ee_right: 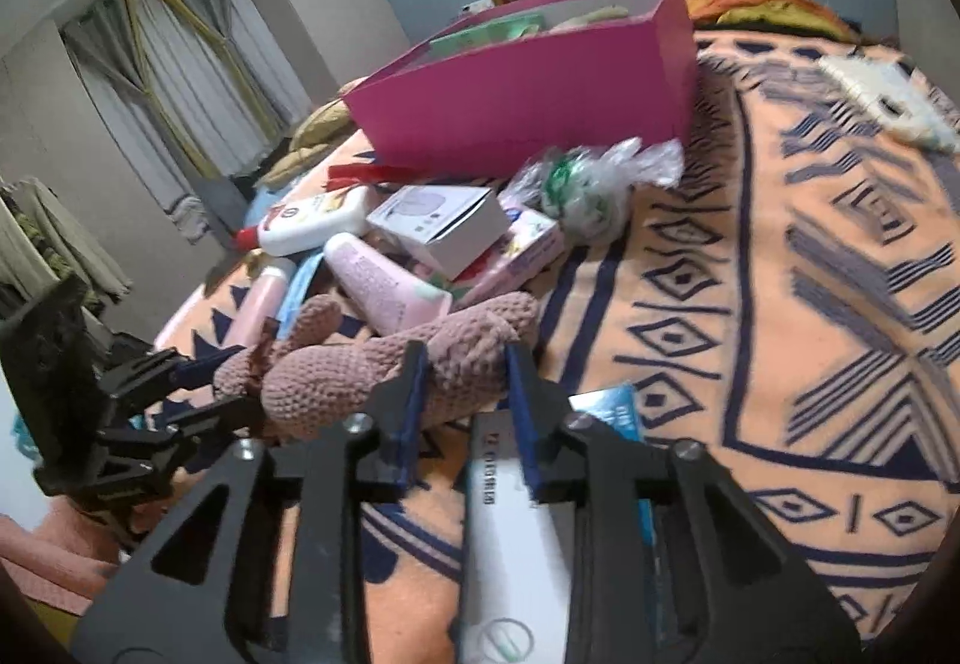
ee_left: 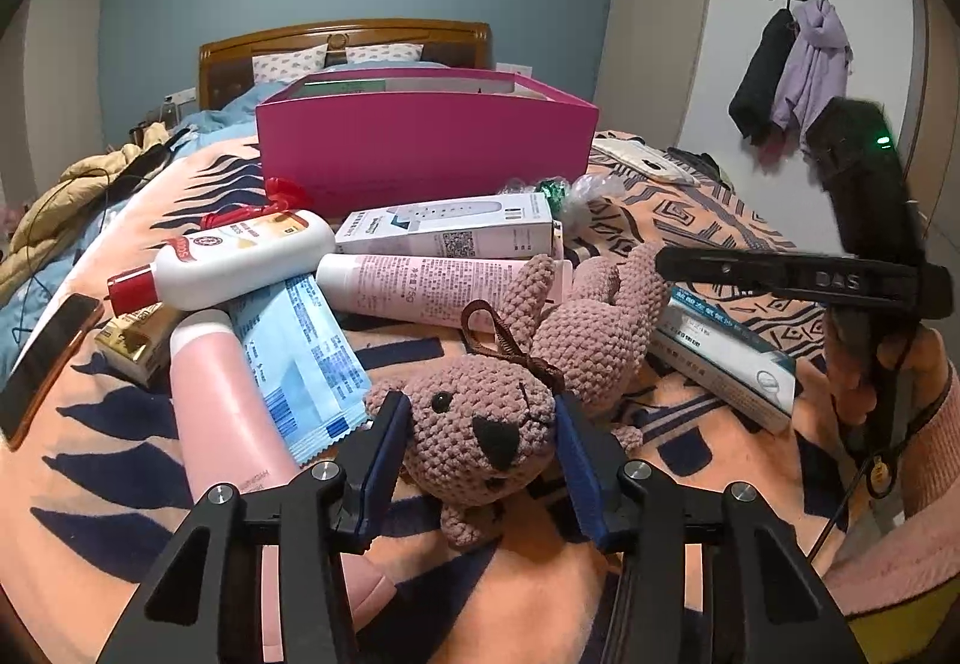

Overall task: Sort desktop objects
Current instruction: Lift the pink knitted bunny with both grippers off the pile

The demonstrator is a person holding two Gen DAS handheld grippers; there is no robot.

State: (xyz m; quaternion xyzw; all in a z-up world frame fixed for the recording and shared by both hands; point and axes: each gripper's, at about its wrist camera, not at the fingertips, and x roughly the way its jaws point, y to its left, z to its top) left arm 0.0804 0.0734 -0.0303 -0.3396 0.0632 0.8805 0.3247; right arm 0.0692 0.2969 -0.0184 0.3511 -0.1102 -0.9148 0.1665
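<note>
Crocheted rabbit [ee_left: 480, 418] lies on the patterned orange blanket [ee_right: 780, 304] of the bed, near side of the clutter pile. Left claw [ee_left: 483, 412] brackets the rabbit's head, blue pads [ee_left: 390, 436] right at both cheeks and seemingly pressing, jaws partway closed. Right claw [ee_right: 465, 370] straddles the rabbit's body end [ee_right: 462, 358] (leg or torso, hard to say in the blurred view); the pads look to touch the yarn, though a firm grip cannot be confirmed. No earlier view given, so only the present stance is told.

Behind the rabbit: pink tube [ee_left: 438, 283], white bottle with red cap [ee_left: 240, 256], white carton [ee_left: 450, 229], blue sachet [ee_left: 300, 358], pink bottle [ee_left: 222, 400]. Magenta box [ee_left: 426, 148] stands at the far side, open, with items inside. A white-blue box [ee_right: 516, 544] lies under the right claw. Phone [ee_left: 48, 358] at far left edge.
</note>
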